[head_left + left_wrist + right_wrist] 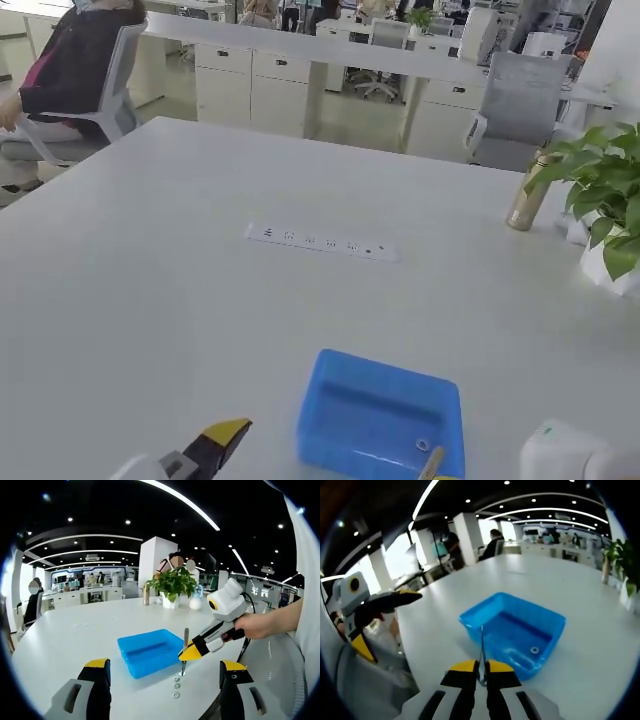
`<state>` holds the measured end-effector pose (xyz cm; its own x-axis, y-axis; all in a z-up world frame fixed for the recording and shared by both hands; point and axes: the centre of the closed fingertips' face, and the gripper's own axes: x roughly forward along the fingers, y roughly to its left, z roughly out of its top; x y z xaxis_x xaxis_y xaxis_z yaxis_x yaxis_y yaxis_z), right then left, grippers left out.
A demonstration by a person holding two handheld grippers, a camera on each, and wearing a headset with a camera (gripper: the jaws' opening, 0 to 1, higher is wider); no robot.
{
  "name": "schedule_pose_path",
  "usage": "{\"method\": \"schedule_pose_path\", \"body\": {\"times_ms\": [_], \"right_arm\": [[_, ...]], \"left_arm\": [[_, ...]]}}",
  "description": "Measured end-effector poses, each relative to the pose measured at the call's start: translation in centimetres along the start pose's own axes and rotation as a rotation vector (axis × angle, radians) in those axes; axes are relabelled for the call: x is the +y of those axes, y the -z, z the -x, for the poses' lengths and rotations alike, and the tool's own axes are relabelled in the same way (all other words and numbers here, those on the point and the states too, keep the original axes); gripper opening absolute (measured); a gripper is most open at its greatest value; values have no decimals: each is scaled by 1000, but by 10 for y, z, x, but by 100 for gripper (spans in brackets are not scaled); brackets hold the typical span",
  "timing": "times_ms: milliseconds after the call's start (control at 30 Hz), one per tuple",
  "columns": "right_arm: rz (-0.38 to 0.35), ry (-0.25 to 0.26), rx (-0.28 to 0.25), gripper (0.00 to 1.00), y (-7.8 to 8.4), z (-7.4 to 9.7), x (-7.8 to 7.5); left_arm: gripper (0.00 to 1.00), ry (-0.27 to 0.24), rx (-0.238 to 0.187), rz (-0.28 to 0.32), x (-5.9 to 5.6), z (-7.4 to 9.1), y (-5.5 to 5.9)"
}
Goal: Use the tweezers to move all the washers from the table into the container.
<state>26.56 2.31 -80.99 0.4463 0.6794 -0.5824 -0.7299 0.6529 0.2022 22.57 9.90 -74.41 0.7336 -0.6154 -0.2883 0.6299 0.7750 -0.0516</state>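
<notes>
The right gripper (189, 652) is clamped on the tweezers (185, 639). Their tips touch down just beside the container (150, 652), at the head of a row of 3 washers (176, 685). I cannot tell whether the tips are pinched. Another washer (535, 650) lies inside the container. The left gripper (165, 667) hangs with its jaws apart, empty. The step looks like pickup: next, pinch the nearest washer and lift it over the container's wall.

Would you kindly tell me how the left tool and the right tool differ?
The left tool is open and empty; the right tool is shut on the tweezers. The right tool reaches down beside the container, tweezers near the washers; the left tool hangs back. Both have yellow tips.
</notes>
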Motion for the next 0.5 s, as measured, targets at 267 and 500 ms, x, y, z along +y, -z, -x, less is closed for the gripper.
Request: {"method": "schedule_pose_path", "body": {"times_ms": [267,500], "right_arm": [[148,-13,16,3,1,-1,7],[197,-20,17,3,5,1,5]], "left_arm": [[91,0,-1,3,0,0,0],[91,0,0,3,0,1,0]]}}
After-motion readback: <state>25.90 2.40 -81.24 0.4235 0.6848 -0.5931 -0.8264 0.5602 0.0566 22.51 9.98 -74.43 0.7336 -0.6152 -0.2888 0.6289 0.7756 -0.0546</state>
